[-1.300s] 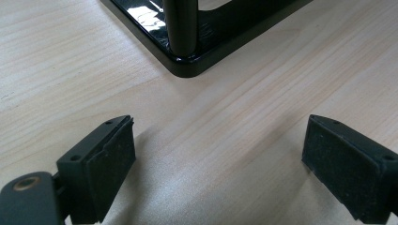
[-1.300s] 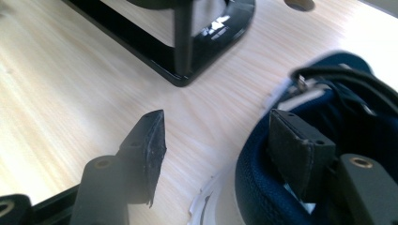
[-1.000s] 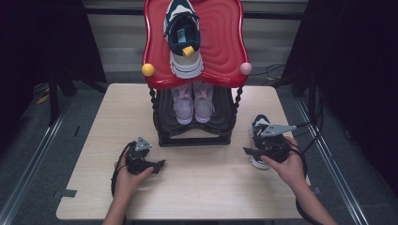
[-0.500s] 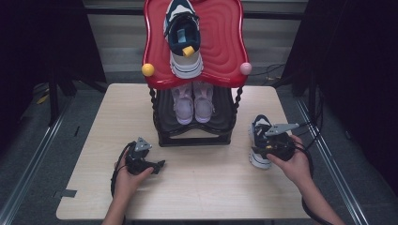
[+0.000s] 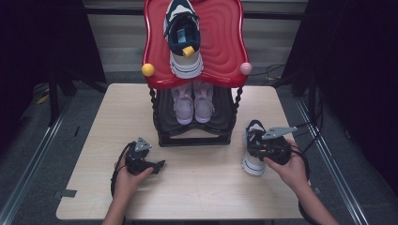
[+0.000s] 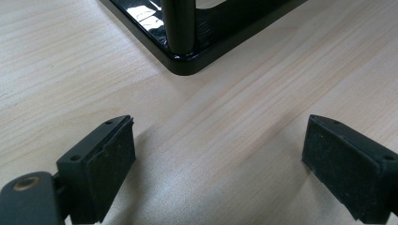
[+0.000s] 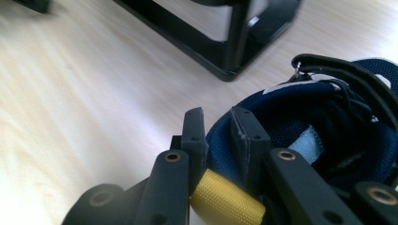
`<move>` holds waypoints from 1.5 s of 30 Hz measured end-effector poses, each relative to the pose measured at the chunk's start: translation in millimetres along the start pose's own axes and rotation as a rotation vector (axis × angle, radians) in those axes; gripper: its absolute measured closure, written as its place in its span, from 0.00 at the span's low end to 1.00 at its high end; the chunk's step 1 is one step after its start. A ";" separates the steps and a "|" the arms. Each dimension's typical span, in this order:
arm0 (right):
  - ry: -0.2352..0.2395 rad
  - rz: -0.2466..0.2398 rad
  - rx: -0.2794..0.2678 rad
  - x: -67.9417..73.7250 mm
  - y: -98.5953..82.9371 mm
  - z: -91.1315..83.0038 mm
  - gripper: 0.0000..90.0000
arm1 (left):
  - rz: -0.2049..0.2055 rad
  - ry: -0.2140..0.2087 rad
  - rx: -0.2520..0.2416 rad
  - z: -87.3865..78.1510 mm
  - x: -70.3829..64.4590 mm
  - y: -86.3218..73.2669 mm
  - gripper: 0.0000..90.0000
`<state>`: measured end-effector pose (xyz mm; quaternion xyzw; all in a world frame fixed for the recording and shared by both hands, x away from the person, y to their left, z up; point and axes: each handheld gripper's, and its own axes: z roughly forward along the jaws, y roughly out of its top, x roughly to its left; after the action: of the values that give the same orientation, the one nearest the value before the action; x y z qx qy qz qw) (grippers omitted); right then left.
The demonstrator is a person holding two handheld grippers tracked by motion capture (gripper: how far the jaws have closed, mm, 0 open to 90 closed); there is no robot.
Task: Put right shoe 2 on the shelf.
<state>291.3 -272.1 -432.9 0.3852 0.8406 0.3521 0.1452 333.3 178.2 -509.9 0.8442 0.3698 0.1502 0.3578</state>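
I can read no brand or writing anywhere. My right gripper [image 7: 217,136] is clamped on the heel collar of the navy sneaker [image 5: 254,152], its yellow pull tab [image 7: 227,199] just below my jaws, palm over the handle. My left gripper [image 6: 218,164] rests on the table [image 5: 202,187] with jaws spread, the black rack [image 6: 187,51] ahead of it.

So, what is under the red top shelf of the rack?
Under the red shelf a pair of light purple shoes stands on the black lower shelf. Their toes are covered by the red shelf.
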 end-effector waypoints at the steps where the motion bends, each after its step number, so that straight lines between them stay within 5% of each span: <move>1: 0.014 0.004 -0.005 2.7 0.8 0.6 0.84 | 0.000 0.000 0.000 0.0 0.0 0.0 0.10; 7: 0.082 0.008 -0.009 7.7 8.2 4.8 0.65 | 0.000 0.000 0.000 0.0 0.0 0.0 0.10; 11: 0.093 -0.037 0.071 4.2 17.7 0.1 0.52 | 0.000 0.000 0.000 0.0 0.0 0.0 0.10; 17: 0.172 -0.065 0.230 -0.9 26.8 -1.2 0.53 | 0.000 0.000 0.000 0.0 0.0 0.0 0.10; 26: 0.183 -0.157 0.456 1.1 37.7 15.2 0.54 | 0.000 0.000 0.000 0.0 0.0 0.0 0.10; 45: 0.249 -0.331 0.723 8.0 45.0 46.6 0.66 | 0.000 -0.001 0.001 0.0 0.0 0.0 0.10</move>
<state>334.6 -223.2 -434.1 0.2257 0.9718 0.0499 -0.0474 333.3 178.3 -509.8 0.8444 0.3697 0.1498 0.3576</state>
